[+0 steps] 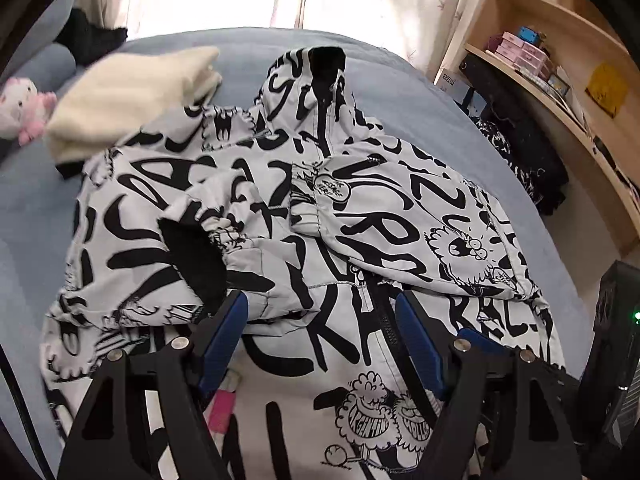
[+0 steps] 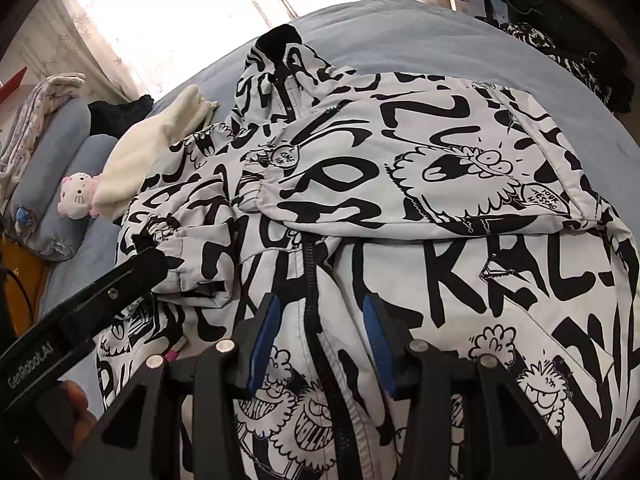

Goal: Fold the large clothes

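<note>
A white jacket (image 1: 360, 208) with black graffiti print lies front up on the blue bed (image 1: 400, 72), zip closed and collar toward the window. Both sleeves are folded in across the chest. The left sleeve's cuff (image 1: 208, 240) shows its black lining; the right sleeve (image 2: 400, 160) lies flat. My left gripper (image 1: 320, 316) hangs open over the jacket's middle, its left finger (image 1: 226, 328) beside the folded left sleeve. In the right wrist view, that gripper's black fingers (image 2: 136, 272) touch the same cuff. My right gripper (image 2: 320, 324) stands open above the zip (image 2: 316, 312), holding nothing.
A cream folded garment (image 1: 128, 96) and a pink-and-white plush toy (image 1: 24, 108) lie beyond the jacket's left shoulder, with blue pillows (image 2: 60, 152) behind. Right of the bed stand wooden shelves (image 1: 560, 60) and dark clothes (image 1: 520, 148). A black device (image 1: 616, 340) sits at the near right.
</note>
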Available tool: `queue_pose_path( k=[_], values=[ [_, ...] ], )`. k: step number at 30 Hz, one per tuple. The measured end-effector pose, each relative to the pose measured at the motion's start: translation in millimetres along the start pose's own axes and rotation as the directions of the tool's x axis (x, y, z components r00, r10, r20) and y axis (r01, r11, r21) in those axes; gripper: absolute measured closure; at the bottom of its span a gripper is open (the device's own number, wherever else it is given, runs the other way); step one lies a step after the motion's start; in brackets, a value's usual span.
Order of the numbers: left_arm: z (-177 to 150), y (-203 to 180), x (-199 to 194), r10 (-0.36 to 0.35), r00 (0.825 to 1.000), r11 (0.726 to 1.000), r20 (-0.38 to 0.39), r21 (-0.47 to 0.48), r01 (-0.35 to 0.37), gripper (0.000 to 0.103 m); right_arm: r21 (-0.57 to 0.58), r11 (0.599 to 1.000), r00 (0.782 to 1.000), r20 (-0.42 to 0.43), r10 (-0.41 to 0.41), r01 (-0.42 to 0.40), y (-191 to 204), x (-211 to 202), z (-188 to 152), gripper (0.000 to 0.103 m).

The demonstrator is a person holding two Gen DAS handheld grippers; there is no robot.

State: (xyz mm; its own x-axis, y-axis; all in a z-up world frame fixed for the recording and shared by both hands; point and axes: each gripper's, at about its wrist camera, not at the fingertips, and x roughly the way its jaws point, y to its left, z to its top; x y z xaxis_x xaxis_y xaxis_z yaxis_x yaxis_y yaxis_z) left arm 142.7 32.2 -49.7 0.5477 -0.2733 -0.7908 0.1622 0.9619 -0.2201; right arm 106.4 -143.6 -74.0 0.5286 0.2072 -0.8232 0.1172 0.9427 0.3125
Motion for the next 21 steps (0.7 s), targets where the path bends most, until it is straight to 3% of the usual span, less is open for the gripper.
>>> queue_pose_path(
  k=[7,21],
  values=[
    [-3,-4,-20,0.112,0.993,0.993,0.035,0.042,-0.113,0.028,-0.025,1.000,1.000,0.006,0.008,-0.007,10,-6,-2,0.059],
    [-12,40,-48,0.213,0.974,0.977,0.074,-0.005,-0.213,0.028,-0.143,0.990,1.000,-0.010,0.006,-0.007,54,-5,-12,0.059]
  ],
)
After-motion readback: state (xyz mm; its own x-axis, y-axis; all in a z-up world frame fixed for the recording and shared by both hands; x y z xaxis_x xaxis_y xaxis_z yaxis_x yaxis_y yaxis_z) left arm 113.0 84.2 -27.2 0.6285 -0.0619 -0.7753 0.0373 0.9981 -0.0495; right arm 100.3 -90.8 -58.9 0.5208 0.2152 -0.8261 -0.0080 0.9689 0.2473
